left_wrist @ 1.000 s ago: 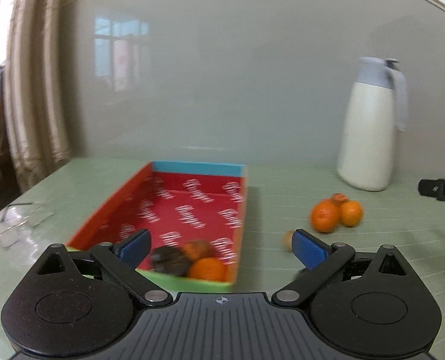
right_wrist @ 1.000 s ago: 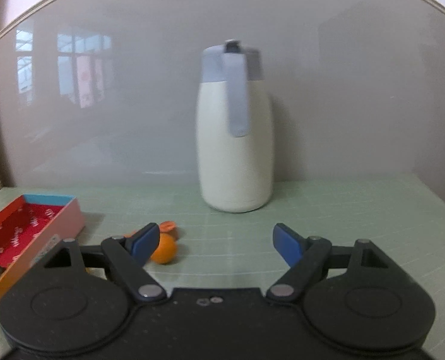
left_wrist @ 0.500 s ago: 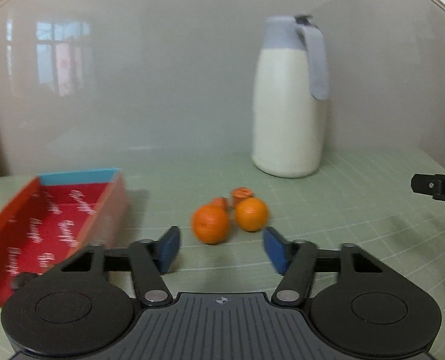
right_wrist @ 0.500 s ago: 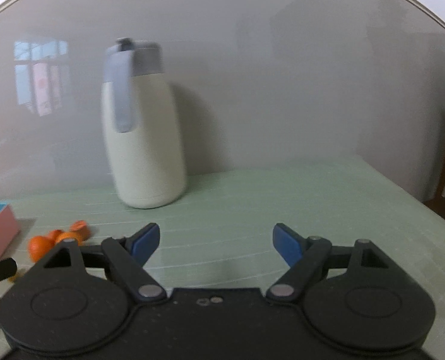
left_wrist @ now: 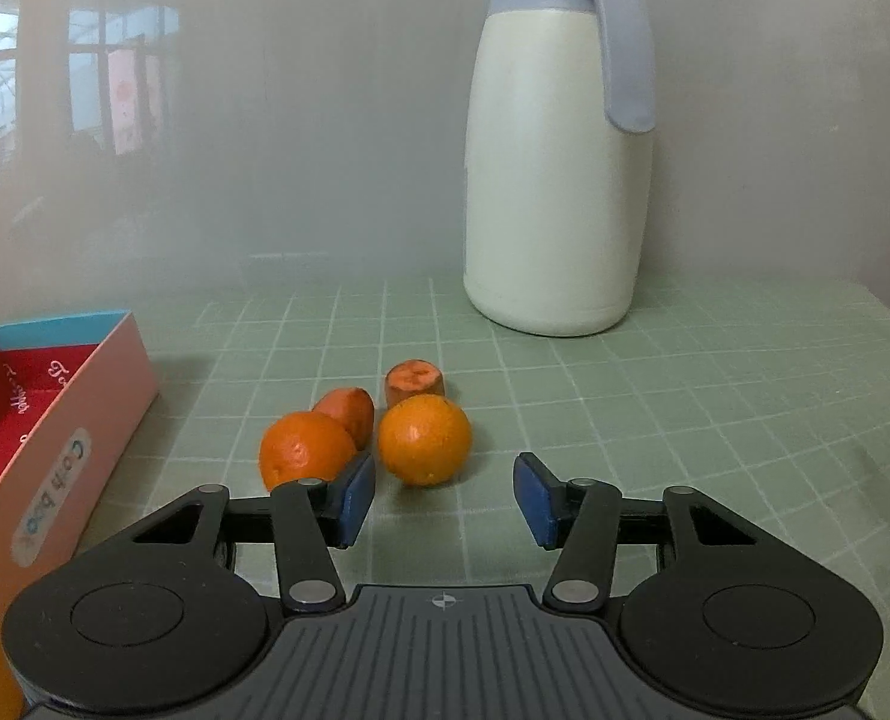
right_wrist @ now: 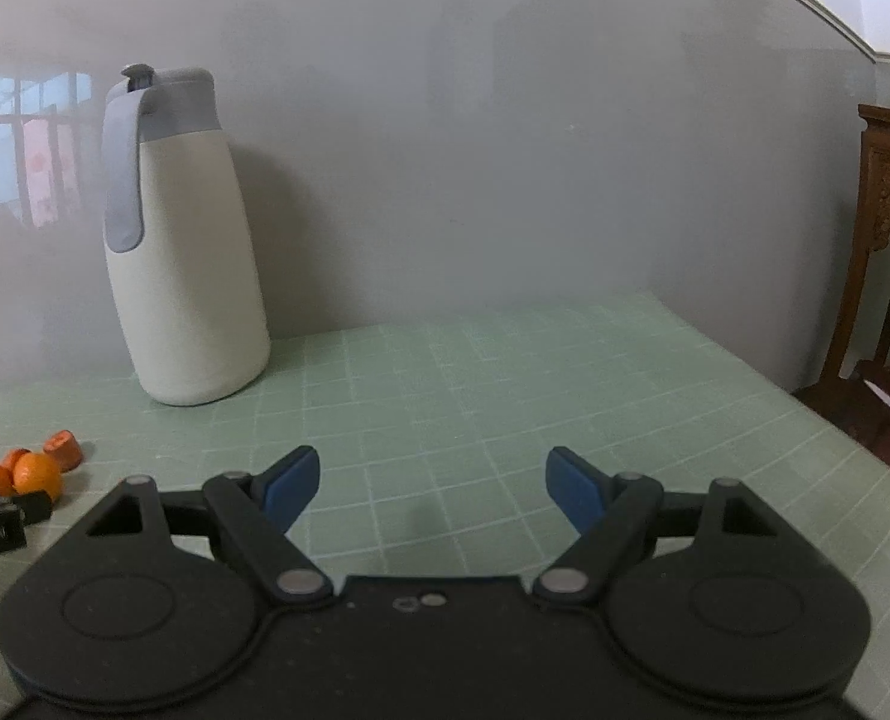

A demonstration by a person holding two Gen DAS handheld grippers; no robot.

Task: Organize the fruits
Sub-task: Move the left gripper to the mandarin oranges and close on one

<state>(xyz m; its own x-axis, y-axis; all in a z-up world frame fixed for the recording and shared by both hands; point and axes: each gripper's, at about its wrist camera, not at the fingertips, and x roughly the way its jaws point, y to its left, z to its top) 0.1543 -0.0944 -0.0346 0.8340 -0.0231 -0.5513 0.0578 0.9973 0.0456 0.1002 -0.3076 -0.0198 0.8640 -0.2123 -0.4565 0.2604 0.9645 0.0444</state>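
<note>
Four orange fruits sitting loose on green bench (left_wrist: pixel 715 420), beside red box (left_wrist: pixel 54 420). Left tongs (left_wrist: pixel 441 495) hovering spread and empty, lining up on nearer right orange (left_wrist: pixel 425 439); second orange (left_wrist: pixel 303 456) touching left pad. Right tongs (right_wrist: pixel 429 489) idling spread over bare bench. Pickup step appearing underway; next move likely needing forward reach, closing around fruit.

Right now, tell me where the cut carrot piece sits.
In the left wrist view the cut carrot piece stands on the green mat, just behind the right-hand orange and in front of the white jug.
</note>
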